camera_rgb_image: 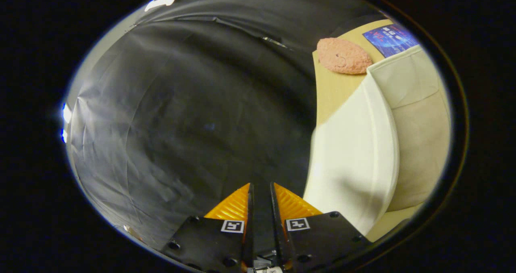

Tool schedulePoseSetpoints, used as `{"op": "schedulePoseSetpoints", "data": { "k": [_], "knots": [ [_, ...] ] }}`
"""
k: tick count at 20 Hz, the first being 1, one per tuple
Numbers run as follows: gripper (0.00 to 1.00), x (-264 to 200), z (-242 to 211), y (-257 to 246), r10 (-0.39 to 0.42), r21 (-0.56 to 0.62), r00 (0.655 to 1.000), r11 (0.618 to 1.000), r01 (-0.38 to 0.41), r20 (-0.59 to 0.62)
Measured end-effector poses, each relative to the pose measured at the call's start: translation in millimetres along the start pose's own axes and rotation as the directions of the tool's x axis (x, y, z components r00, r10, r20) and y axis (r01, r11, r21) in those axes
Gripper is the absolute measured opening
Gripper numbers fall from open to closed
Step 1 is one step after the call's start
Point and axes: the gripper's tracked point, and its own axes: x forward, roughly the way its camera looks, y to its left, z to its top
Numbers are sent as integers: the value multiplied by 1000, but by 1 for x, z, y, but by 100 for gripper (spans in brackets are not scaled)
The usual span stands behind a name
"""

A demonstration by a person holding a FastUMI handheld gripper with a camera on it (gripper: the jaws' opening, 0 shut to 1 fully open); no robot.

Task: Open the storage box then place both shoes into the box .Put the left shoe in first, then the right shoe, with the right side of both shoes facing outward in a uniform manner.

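My gripper points at the black cloth wall, its fingers drawn together with only a narrow slit between them and nothing held. Off to the right of the fingers is the white storage box, a broad white panel with a beige face beside it. The view is rolled sideways, so I cannot tell whether the box is open. Beyond the box, a pink oval thing with a rough texture lies on the wooden table. It may be a shoe, but I cannot tell.
A blue printed card lies on the table past the box's far corner. The black cloth wall hangs ahead and to the left of the fingers. The table's edge runs just right of the fingertips.
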Motion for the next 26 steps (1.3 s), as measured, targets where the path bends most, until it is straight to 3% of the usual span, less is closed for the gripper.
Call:
{"op": "schedulePoseSetpoints", "data": {
  "k": [7,12,19,22,26],
  "knots": [
    [24,-49,43,-27,-48,28,992,999,45,121],
    [24,-116,81,-62,-99,59,969,994,88,226],
    [24,-218,134,-141,-223,190,890,969,158,398],
    [24,-255,130,-182,-313,235,852,944,231,420],
    [24,-284,95,-245,-456,296,810,884,362,369]
  ]
}}
